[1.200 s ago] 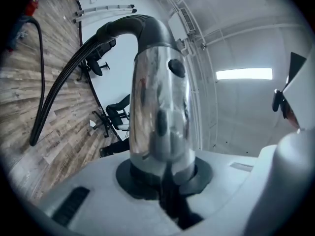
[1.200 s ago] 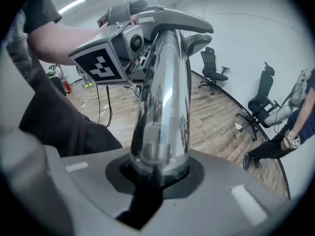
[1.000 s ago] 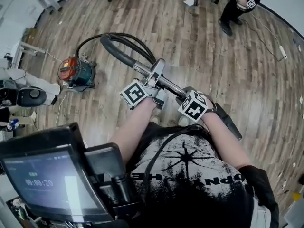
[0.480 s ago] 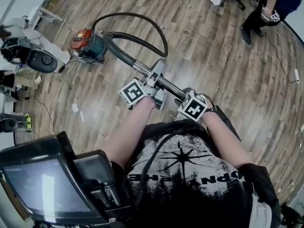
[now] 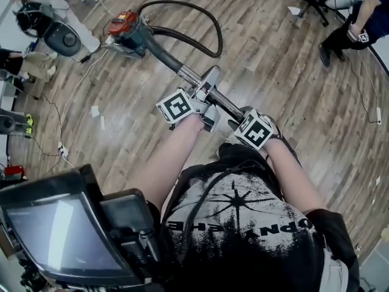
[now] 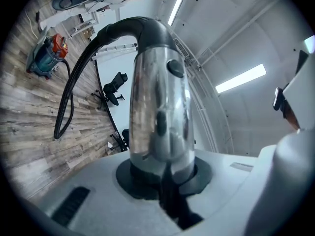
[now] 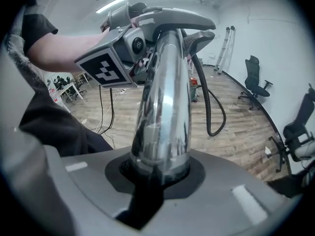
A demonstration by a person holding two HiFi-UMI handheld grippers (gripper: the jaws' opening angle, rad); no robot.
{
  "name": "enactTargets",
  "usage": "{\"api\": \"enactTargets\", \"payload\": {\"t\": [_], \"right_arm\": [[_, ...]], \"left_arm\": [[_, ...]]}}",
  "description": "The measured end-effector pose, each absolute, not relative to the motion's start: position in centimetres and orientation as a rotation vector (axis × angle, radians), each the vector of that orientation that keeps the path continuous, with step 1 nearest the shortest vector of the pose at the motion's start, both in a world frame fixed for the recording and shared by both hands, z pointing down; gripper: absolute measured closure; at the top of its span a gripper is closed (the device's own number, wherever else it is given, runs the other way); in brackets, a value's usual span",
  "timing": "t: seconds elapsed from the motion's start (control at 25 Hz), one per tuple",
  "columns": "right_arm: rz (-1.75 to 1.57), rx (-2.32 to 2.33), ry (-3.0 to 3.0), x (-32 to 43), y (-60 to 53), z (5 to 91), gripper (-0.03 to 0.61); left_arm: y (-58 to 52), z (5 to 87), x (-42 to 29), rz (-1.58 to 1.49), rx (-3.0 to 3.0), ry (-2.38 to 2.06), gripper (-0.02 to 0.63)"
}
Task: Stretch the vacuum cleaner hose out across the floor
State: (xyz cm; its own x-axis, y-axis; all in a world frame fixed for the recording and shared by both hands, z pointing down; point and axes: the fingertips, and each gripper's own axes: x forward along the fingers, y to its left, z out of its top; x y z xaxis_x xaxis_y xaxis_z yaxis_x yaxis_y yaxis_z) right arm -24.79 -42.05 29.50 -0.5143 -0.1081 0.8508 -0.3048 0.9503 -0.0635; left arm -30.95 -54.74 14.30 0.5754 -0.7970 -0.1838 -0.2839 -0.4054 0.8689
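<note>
Clamping chrome wand (image 7: 165, 97): your left gripper (image 6: 162, 178) and right gripper (image 7: 157, 173) jaws both pinched tight round it. Wand rigid, slick, likely light; hose (image 5: 203, 23) beyond jaws floppy, so pull by wand.

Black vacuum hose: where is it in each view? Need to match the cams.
Head view: hose loops at top centre.
Left gripper view: left of centre, dropping to the floor.
Right gripper view: right of centre, hanging in a loop.
Shared landmark: chrome wand tube, near centre in all three.
</note>
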Motion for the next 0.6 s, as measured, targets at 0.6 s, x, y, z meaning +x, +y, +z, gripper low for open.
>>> {"api": "enactTargets", "payload": {"t": [0.6], "right_arm": [[0.268,0.28,-1.987,-20.1,-28.6,30.6,0.494]], "left_arm": [[-42.0,16.8,-27.6,-0.862,1.852,-0.777,0.566]]}}
